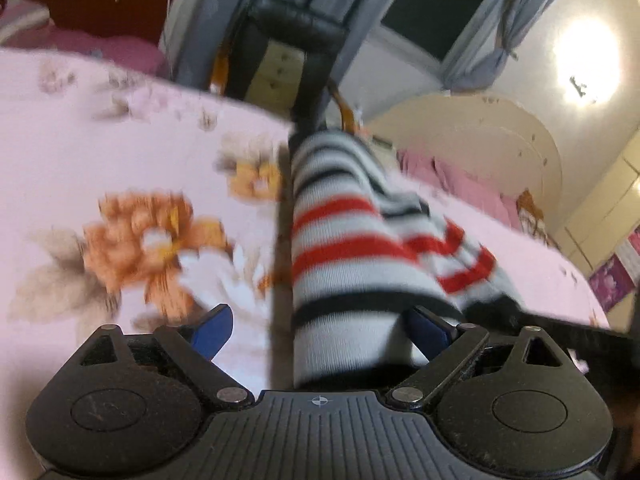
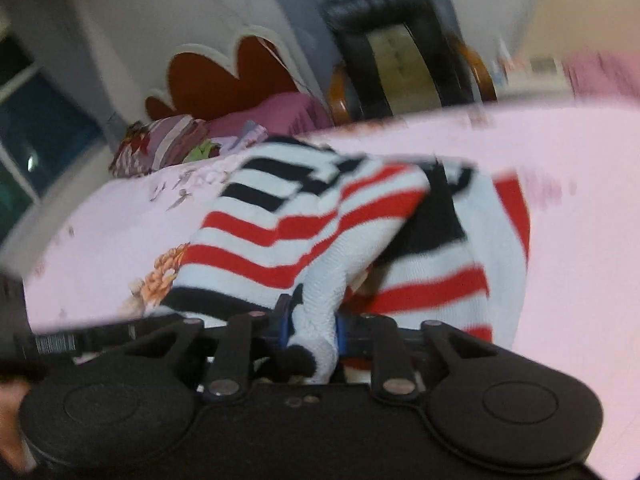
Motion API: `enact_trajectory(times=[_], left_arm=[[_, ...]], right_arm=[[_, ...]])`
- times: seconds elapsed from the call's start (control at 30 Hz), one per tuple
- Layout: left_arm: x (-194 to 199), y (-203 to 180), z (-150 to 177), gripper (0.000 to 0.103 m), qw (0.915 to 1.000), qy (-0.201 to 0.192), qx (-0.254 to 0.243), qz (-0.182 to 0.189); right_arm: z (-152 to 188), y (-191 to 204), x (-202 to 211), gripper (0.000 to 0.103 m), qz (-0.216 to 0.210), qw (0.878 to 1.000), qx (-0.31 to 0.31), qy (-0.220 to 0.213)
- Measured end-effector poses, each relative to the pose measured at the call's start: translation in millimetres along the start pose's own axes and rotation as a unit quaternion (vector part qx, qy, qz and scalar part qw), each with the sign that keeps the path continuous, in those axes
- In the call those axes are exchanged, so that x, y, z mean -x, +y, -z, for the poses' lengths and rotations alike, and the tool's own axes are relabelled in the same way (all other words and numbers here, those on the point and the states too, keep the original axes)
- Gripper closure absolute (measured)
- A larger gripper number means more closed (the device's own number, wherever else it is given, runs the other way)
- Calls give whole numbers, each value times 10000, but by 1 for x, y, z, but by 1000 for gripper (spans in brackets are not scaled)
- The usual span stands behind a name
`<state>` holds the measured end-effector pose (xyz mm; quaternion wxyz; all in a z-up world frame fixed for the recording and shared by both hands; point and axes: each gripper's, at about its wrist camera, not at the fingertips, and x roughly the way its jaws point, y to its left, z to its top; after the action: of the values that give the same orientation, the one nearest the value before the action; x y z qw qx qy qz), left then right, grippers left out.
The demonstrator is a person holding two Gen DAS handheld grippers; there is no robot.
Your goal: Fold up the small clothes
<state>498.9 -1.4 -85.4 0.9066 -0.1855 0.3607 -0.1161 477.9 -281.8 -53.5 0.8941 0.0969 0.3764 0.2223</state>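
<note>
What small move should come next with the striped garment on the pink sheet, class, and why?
Probably close the left hand-held gripper on the striped garment. Its blue pads stand apart with the cloth lying between them, while the right hand-held gripper already pinches a bunched edge above the pink floral sheet.

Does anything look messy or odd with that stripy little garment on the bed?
Yes: the striped garment is bunched and twisted, not flat. The right claw pinches one crumpled wad of it, while the left claw stands open around another part above the pink floral sheet.
</note>
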Motion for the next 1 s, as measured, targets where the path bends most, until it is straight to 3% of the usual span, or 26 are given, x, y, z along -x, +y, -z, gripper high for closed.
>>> enact_trajectory(times=[0.13, 0.23, 0.3, 0.4, 0.57, 0.63, 0.73, 0.8, 0.9, 1.0], left_arm=[[-12, 1, -13, 10, 9997, 54, 241, 14], [-30, -17, -15, 11, 9995, 275, -44, 134], [-42, -31, -12, 11, 9987, 423, -281, 60], [-53, -43, -6, 11, 9976, 532, -431, 93], [-54, -48, -8, 11, 9965, 558, -617, 71], [-54, -49, -10, 11, 9961, 573, -671, 67], [-58, -47, -9, 10, 9954, 611, -729, 92], [-60, -46, -10, 10, 9950, 646, -753, 119], [-61, -47, -11, 10, 9940, 695, -832, 156], [-63, -50, -10, 9, 9925, 676, -1012, 144]], right_arm=[[5, 6, 30, 84, 137, 9967, 495, -630], [8, -5, 47, 85, 310, 9941, 513, -903], [11, -23, 48, 85, 335, 9953, 232, -874], [27, -50, 27, 85, 512, 9974, -193, -467], [37, -61, 29, 83, 273, 9954, -715, -574], [31, -63, 31, 77, 188, 9953, -790, -519], [20, -79, 37, 64, 98, 9901, -1143, -803], [10, -92, 31, 68, 65, 9868, -1426, -763], [-1, -97, 21, 94, 140, 9868, -1369, -854], [8, -102, 7, 94, 516, 9900, -1156, -617]])
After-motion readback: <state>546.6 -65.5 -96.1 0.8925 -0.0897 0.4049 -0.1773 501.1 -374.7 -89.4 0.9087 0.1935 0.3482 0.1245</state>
